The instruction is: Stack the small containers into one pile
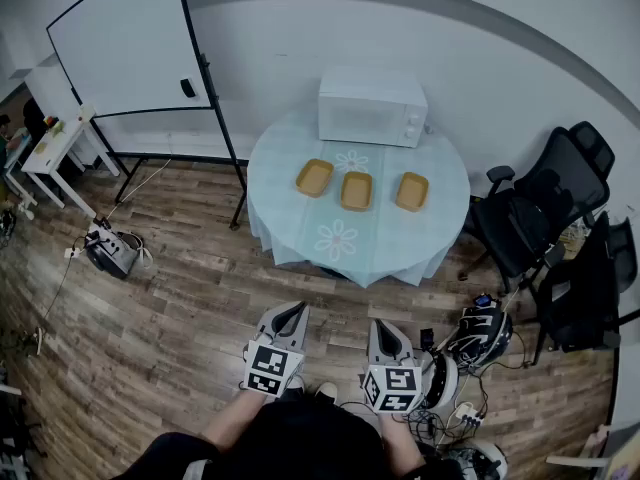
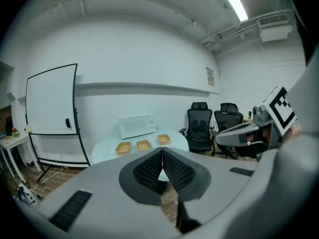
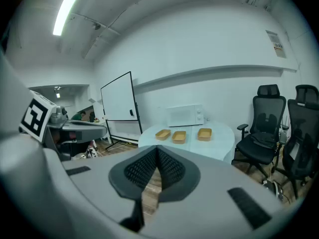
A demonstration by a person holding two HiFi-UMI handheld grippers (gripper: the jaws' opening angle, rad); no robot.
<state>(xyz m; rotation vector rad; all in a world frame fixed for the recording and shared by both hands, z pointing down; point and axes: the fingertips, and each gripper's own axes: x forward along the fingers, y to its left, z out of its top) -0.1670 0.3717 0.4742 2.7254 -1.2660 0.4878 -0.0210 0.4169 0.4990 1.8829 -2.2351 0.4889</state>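
Note:
Three small tan containers sit in a row on the round table (image 1: 300,228): left container (image 1: 314,177), middle container (image 1: 356,190), right container (image 1: 411,191). They are empty and apart from each other. The same row shows in the left gripper view (image 2: 143,145) and in the right gripper view (image 3: 179,136). My left gripper (image 1: 293,311) and right gripper (image 1: 385,328) hang low over the wooden floor, well short of the table. Both are shut with nothing between the jaws, tips touching (image 2: 162,151) (image 3: 157,149).
A white microwave (image 1: 372,107) stands at the table's back. A whiteboard on a stand (image 1: 130,43) is to the left. Black office chairs (image 1: 545,208) stand to the right. Cables and gear (image 1: 470,343) lie on the floor near my right side, a small box (image 1: 112,251) at left.

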